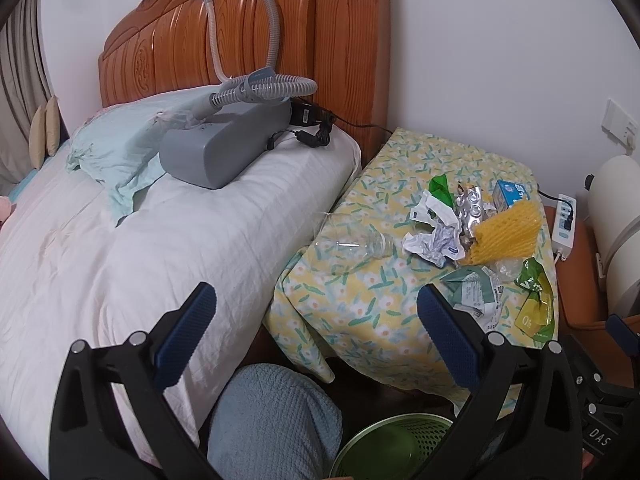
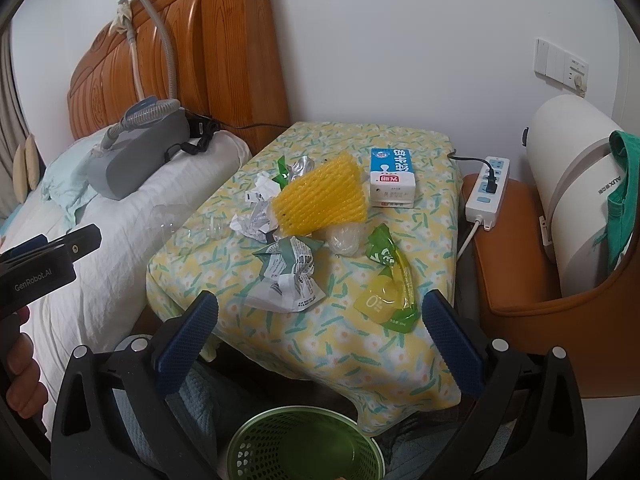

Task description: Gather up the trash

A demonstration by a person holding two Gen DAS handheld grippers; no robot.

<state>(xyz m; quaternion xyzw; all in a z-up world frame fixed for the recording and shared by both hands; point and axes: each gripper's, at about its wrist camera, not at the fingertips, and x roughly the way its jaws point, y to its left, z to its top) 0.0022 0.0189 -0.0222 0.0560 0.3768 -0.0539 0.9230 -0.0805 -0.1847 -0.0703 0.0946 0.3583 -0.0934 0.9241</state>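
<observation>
Trash lies heaped on a small worktop (image 2: 420, 152) draped in a yellow floral cloth, just beside a bed (image 1: 120, 240) with a carved wooden headboard (image 1: 240, 28). In the pile: a yellow foam net sleeve (image 2: 324, 196), crumpled white paper (image 2: 258, 220), a blue and white milk carton (image 2: 391, 176) lying flat, a crushed green and white wrapper (image 2: 290, 276), a green and yellow pouch (image 2: 390, 280) near the front edge, a silver blister pack (image 1: 470, 210), and a clear plastic bottle (image 1: 352, 240) on its side at the bed-side edge. A green mesh wastebasket (image 2: 304, 444) stands on the floor below the worktop's front edge; it looks empty.

The left tool (image 1: 316, 332) is wide open with nothing between its blue-padded fingers, held above the gap between bed and worktop. The right tool (image 2: 320, 332) is likewise spread wide and holds nothing, hovering in front of the pile, above the basket.

A grey machine (image 1: 224, 144) with a ribbed hose (image 1: 272, 12) rests on the white pillow. A white power strip (image 2: 486, 188) lies on an orange chair (image 2: 516, 232) to the right of the worktop
</observation>
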